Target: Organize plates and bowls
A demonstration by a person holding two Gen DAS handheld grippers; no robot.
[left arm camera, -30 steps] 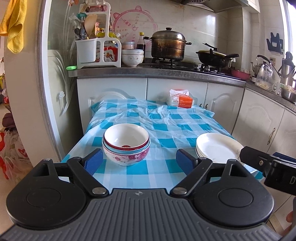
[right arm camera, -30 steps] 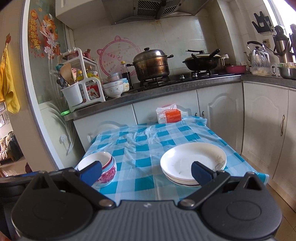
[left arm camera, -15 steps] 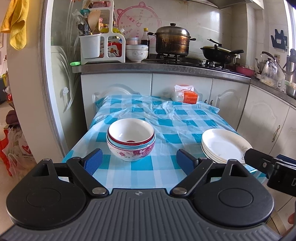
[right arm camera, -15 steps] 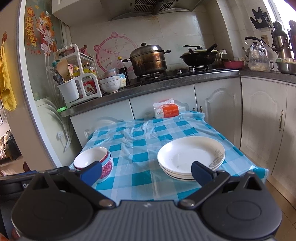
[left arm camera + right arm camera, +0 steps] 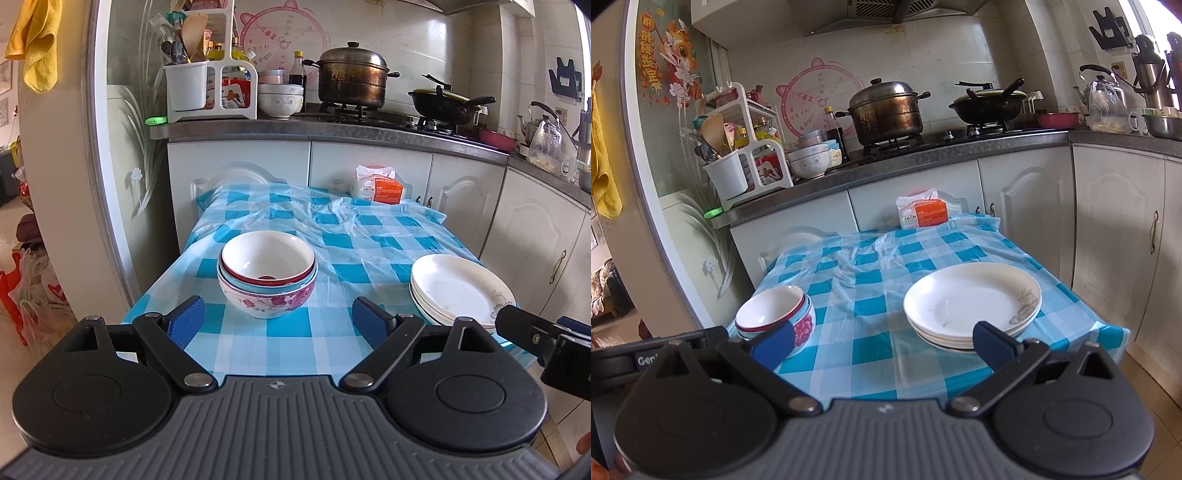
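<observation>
Bowls (image 5: 266, 272) are sitting nested, three deep by the look of it, on the left side of the checked cloth (image 5: 332, 236), and the plates (image 5: 973, 304) are sitting stacked on the right, near the table's front corner. Well apart from each other, nothing touching.

Left gripper (image 5: 275, 317) is hovering short of the bowls with its jaws spread wide, gripping nothing. Right gripper (image 5: 882, 341) is hanging in front of the plates, jaws also wide apart and empty.

Looks to me like both piles are already sorted, so the job is pretty much done or close to it.

What I'm worrying about: that cloth is looking like thin wrinkly plastic, so nudging a stack could be dragging the whole sheet along. The plates are sitting close to the edge, so a clumsy bump from the right gripper might be sending them over. Pinching only the top bowl's rim could also be tipping the nest, I reckon.
</observation>
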